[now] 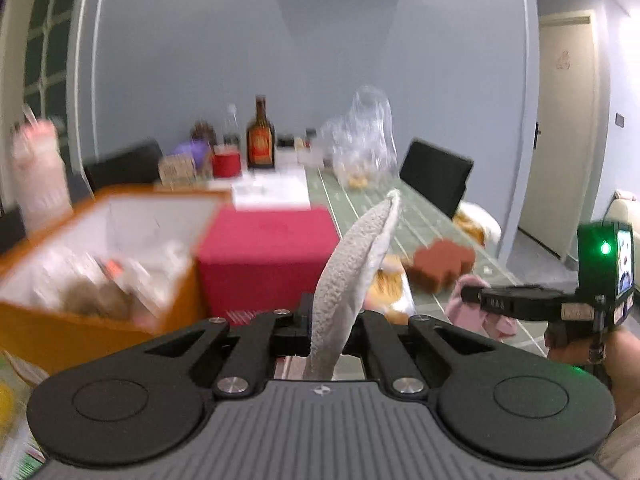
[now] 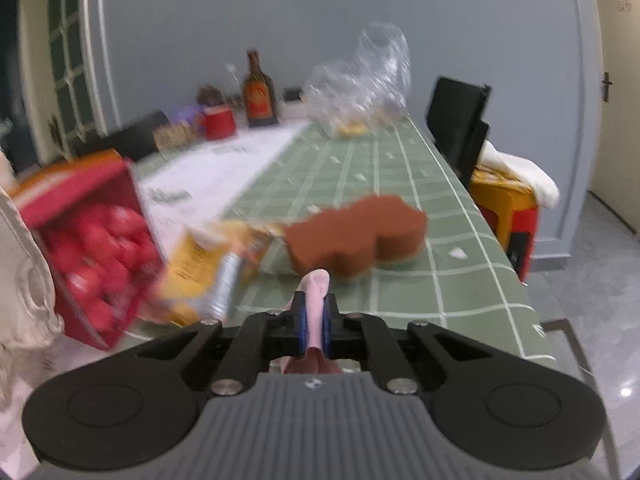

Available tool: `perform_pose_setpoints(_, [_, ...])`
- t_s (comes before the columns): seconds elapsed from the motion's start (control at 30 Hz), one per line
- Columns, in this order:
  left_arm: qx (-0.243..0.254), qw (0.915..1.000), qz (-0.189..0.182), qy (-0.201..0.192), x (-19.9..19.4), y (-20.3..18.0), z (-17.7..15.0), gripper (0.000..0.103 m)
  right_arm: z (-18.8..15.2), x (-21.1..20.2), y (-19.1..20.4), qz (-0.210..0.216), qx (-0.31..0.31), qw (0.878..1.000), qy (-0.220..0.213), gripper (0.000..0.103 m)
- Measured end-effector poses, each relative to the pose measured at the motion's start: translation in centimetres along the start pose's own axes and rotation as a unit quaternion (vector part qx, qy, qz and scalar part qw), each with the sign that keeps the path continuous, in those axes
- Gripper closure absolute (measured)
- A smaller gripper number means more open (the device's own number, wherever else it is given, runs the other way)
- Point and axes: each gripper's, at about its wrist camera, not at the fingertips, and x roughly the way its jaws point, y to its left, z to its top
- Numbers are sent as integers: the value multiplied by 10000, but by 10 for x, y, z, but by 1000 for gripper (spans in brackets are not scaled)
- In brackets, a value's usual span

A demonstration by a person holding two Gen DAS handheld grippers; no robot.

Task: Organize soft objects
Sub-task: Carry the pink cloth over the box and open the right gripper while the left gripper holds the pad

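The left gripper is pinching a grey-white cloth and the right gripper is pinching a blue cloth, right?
Almost. The right gripper pinches a pink cloth, not blue; the right wrist view shows it. The left gripper does pinch the grey-white cloth.

Grey-blue wall, cream door, black chair.

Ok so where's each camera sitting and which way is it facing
Left wrist: sits on the left gripper, facing down the green table; jaws shut on a grey-white cloth; the right gripper shows.
Right wrist: sits on the right gripper, same direction; jaws shut on pink cloth.
Shared: brown sponge, brown bottle.
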Motion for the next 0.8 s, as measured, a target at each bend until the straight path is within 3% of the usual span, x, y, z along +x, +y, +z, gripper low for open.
perform_pose_setpoints(0.1, [320, 9993, 72, -168, -22, 10, 15, 98, 4, -8, 13, 251, 54, 9997, 51, 98])
perform_pose_setpoints(0.3, [631, 9968, 193, -456, -53, 39, 47, 98, 13, -37, 46, 324, -160, 9991, -222, 98])
perform_pose_setpoints(0.53, [636, 9916, 544, -983, -74, 72, 80, 98, 44, -76, 81, 717, -214, 9947, -708, 97])
perform_pose_setpoints(0.8, [568, 9908, 684, -1022, -67, 110, 91, 98, 81, -87, 140, 1433, -202, 9833, -1104, 97])
